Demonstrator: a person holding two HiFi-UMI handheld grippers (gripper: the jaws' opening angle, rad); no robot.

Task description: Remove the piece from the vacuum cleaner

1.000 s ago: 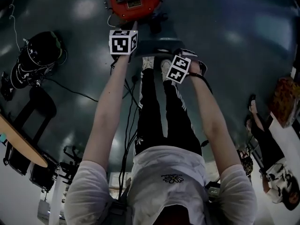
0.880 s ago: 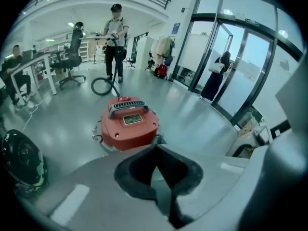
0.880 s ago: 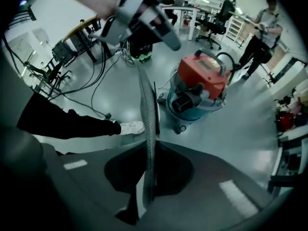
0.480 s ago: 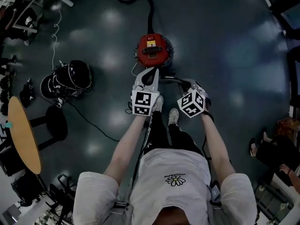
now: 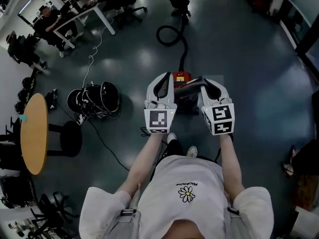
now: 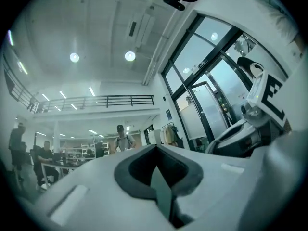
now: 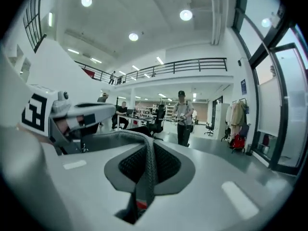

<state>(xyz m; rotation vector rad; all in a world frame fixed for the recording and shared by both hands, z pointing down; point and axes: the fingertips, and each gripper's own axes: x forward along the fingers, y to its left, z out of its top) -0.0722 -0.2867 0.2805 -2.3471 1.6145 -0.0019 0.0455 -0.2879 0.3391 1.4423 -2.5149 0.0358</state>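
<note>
Head view: we see glossy dark floor (image 5: 239,59), open office, table (image 5: 32,133) at left. Vacuum (image 5: 182,76) on floor, half hidden behind grippers. Left gripper (image 5: 163,76) closed, empty. Right gripper (image 5: 209,81) clamps grey band (image 7: 125,135); far end unclear.

I read this site as a large open-plan office hall. It has rows of desks (image 5: 84,14) with seated people (image 5: 47,15), a railed mezzanine (image 7: 192,64) overhead, recessed ceiling lights (image 7: 186,15), tall glazed doors (image 6: 207,105) and a polished dark floor (image 5: 249,73).
</note>
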